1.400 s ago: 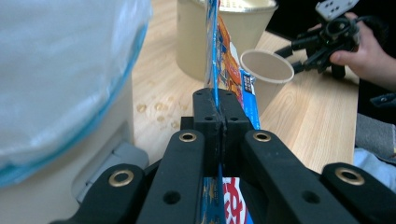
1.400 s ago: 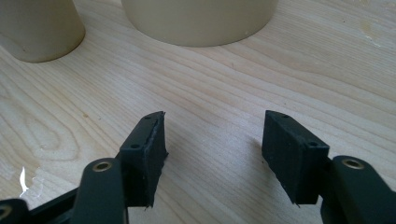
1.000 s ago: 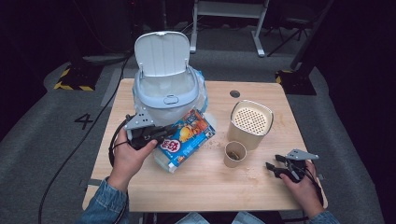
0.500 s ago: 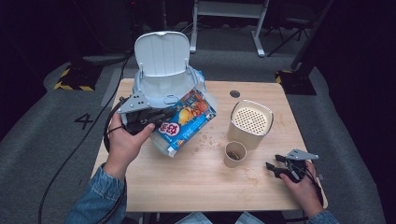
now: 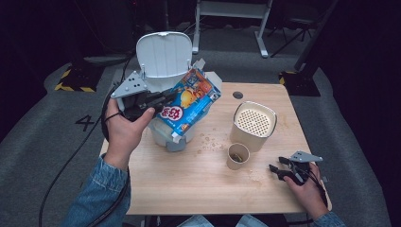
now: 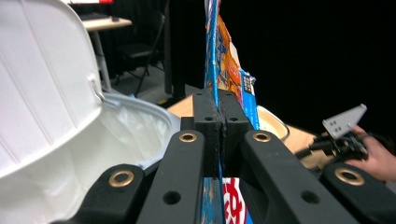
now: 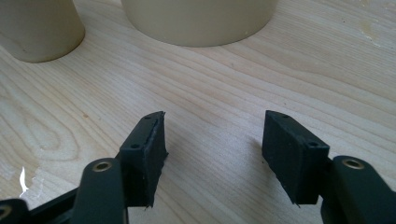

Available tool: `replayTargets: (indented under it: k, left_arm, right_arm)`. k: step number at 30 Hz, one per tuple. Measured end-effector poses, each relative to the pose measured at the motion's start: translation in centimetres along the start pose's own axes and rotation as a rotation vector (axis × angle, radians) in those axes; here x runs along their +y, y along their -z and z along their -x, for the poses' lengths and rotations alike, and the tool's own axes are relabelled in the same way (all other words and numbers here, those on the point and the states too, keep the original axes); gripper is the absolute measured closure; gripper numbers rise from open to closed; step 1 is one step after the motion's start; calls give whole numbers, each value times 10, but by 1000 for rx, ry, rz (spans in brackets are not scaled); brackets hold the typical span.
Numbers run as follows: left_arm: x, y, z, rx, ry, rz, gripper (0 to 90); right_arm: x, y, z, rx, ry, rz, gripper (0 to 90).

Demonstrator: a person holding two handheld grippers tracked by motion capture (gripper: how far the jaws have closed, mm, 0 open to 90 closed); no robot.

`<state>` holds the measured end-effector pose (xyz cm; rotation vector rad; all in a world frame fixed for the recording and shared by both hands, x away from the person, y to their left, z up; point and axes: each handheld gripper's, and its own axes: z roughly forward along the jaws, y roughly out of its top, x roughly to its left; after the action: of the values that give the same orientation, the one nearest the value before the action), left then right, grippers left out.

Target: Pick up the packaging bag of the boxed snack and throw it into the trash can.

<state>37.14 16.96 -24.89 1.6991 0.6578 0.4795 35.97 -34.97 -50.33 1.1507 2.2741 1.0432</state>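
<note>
The left tool [image 5: 163,100], clamped on the snack bag [image 5: 189,101], has lifted it off the table [image 5: 189,189] over the open white bin [image 5: 163,59]. The right tool [image 5: 279,170] rests open, empty, near the cup [image 5: 238,156] and perforated canister [image 5: 254,125].

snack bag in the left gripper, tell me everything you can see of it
The snack bag is a flat, glossy packet, mostly blue with orange cartoon artwork and a red-and-white logo. Its top edge looks torn open and ragged. It hangs tilted in the air above the white bin, whose lid stands open. The left gripper pinches its thin edge, jaws shut on it, as the left gripper view shows edge-on. Nothing else touches it.
</note>
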Motion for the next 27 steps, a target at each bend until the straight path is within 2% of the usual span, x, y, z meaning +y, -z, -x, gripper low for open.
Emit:
replayTargets:
  k: [12, 18, 27]
  left_arm:
    - [27, 6, -4, 44, 5, 65, 886]
    - [42, 10, -10, 86, -5, 83, 886]
    - [58, 6, -24, 134, 16, 141, 885]
  right_arm:
    - [0, 0, 0, 1, -1, 0, 401]
    - [0, 0, 0, 5, -2, 1, 401]
    - [1, -1, 1, 4, -3, 0, 401]
